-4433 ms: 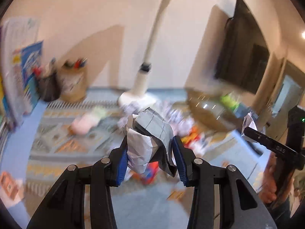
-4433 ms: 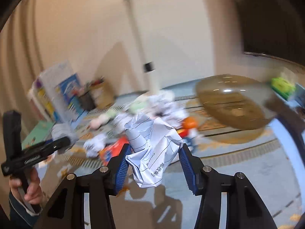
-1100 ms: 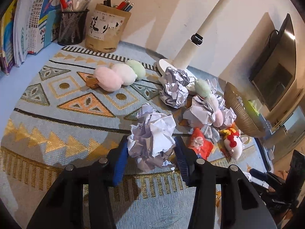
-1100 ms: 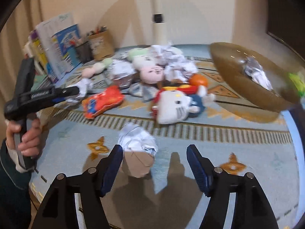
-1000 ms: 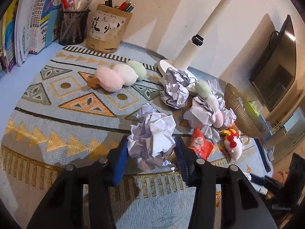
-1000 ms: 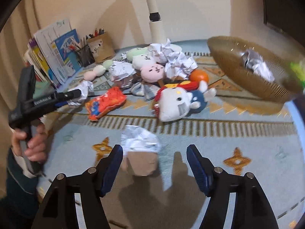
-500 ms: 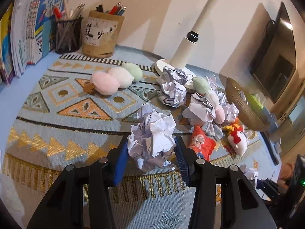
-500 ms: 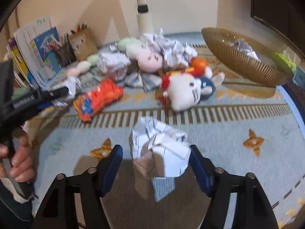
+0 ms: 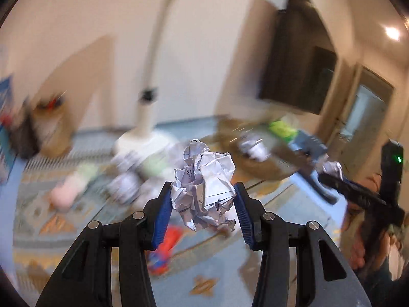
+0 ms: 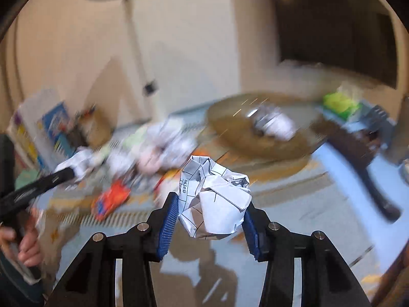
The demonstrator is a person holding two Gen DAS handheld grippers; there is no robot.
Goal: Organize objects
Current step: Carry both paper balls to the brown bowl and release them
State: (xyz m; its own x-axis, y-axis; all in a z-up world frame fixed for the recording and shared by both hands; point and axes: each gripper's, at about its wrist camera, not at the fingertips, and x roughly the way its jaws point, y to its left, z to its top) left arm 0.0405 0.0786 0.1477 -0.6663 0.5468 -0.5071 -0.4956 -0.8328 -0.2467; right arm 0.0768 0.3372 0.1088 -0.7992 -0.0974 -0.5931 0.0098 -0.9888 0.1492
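Note:
My left gripper [image 9: 203, 192] is shut on a crumpled white paper ball [image 9: 204, 176] and holds it in the air above the patterned rug [image 9: 225, 278]. The jaws of my right gripper [image 10: 211, 204] are closing, and the blue pads press a second crumpled paper ball [image 10: 214, 197], which is lifted off the rug. A brown wicker basket [image 10: 230, 125] stands beyond it to the right with a paper ball [image 10: 273, 124] inside. The basket [image 9: 258, 166] also shows blurred behind the left ball. Both views are smeared by motion.
A pile of plush toys and paper balls [image 10: 158, 148] lies mid-rug, with an orange toy [image 10: 112, 199] nearer. The lamp base [image 9: 143, 138], pen holder [image 10: 94, 125] and books [image 10: 51, 125] line the wall. A dark screen [image 9: 299, 64] hangs at the right. A hand [image 10: 25, 245] grips the left tool.
The right jaws closed on the paper ball that lay on the rug and lifted it. Both grippers rose, and both views swung up toward the wall and the basket.

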